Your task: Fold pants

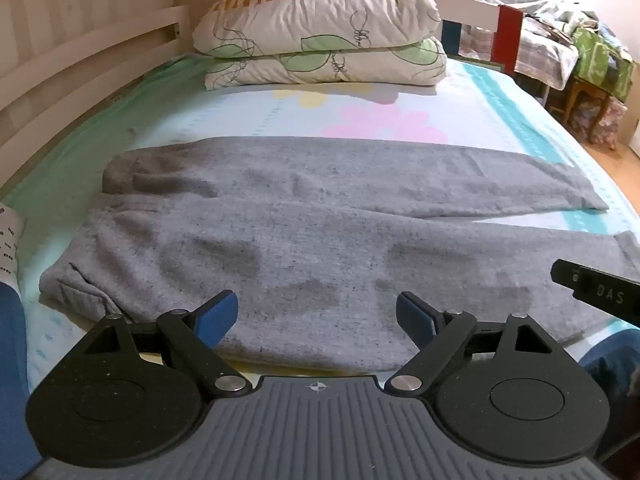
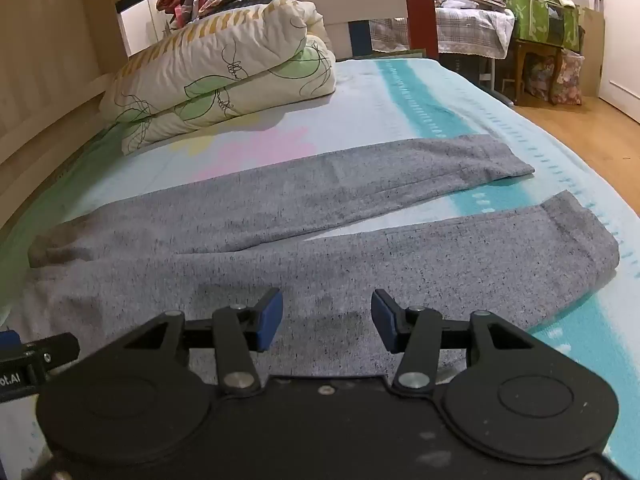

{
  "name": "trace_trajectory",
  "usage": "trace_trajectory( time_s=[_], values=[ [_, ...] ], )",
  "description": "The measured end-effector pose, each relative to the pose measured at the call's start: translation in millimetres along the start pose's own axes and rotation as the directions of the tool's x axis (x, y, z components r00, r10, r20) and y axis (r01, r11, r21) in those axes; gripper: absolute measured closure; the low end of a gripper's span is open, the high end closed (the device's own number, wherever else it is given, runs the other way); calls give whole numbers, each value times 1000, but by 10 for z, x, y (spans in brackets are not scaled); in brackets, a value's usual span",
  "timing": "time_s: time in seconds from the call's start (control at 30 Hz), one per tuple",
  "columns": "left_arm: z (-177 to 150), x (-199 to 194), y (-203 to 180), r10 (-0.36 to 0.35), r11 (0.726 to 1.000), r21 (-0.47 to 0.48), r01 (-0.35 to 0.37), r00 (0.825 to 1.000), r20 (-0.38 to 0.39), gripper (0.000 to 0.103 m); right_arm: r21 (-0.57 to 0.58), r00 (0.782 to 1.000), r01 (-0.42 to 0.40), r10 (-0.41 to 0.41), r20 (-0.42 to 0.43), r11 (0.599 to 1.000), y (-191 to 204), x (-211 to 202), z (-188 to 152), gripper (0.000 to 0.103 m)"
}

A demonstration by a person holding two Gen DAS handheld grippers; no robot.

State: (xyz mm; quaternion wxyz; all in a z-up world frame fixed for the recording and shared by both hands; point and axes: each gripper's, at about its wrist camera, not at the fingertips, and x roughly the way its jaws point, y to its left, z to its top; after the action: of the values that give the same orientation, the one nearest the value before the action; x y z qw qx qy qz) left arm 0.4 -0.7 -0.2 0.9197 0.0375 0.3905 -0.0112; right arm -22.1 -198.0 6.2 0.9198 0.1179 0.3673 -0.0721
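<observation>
The left gripper (image 1: pixel 316 316) has its jaws spread wide with nothing between them, hanging over the near edge of the grey pants (image 1: pixel 304 240). The right gripper (image 2: pixel 327 320) has its jaws parted somewhat less, also empty, above the same near edge further toward the leg ends.

The pants lie flat on the bed (image 1: pixel 500 120), their long axis running crosswise to both grippers: waistband to the left, the two legs stretching right and splayed slightly apart, a strip of sheet showing between them near the cuffs. The near leg (image 2: pixel 460 248) runs just ahead of both sets of jaws; the far leg (image 2: pixel 400 164) lies beyond it. So the left gripper is nearer the waistband (image 1: pixel 76 276) and the right nearer the cuffs (image 2: pixel 592 248).

A likely first fold is bringing one leg over the other, which would need each gripper to pinch the near edge at its own end. Folded bedding (image 1: pixel 320 36) sits well beyond, at the head of the bed.
</observation>
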Motion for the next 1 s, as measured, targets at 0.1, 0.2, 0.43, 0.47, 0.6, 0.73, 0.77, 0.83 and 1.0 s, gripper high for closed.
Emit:
trace_trajectory(
  time_s=[0.1,0.2,0.43,0.47,0.6,0.73,0.77,0.83,1.0],
  values=[
    [4,8,-21,2,1000,-6,-2,1000,-3,16,-2,1000,-1,1,0,1000,2,3,1,51],
    [-1,20,51,3,1000,-12,-3,1000,-2,16,-7,1000,0,0,-4,1000,11,4,0,51],
    [1,27,62,5,1000,-27,-5,1000,-10,16,-17,1000,3,-4,-14,1000,5,53,-37,51],
    [-10,16,78,3,1000,-26,-3,1000,-9,16,-18,1000,4,-4,-15,1000,2,49,-42,51],
    [-10,29,79,7,1000,-22,-7,1000,-17,16,-27,1000,9,-10,-29,1000,32,53,3,51],
    [-20,42,88,10,1000,-21,-10,1000,-22,16,-31,999,13,-14,-32,999,38,50,6,51],
    [-21,43,87,12,1000,-20,-12,1000,-23,16,-32,999,13,-14,-33,999,38,48,7,51],
    [-19,46,86,14,1000,-19,-15,1000,-24,16,-32,999,13,-14,-33,999,38,48,6,51],
    [-31,60,80,18,1000,-14,-19,999,-28,16,-33,999,14,-15,-35,999,42,58,4,51]
  ],
)
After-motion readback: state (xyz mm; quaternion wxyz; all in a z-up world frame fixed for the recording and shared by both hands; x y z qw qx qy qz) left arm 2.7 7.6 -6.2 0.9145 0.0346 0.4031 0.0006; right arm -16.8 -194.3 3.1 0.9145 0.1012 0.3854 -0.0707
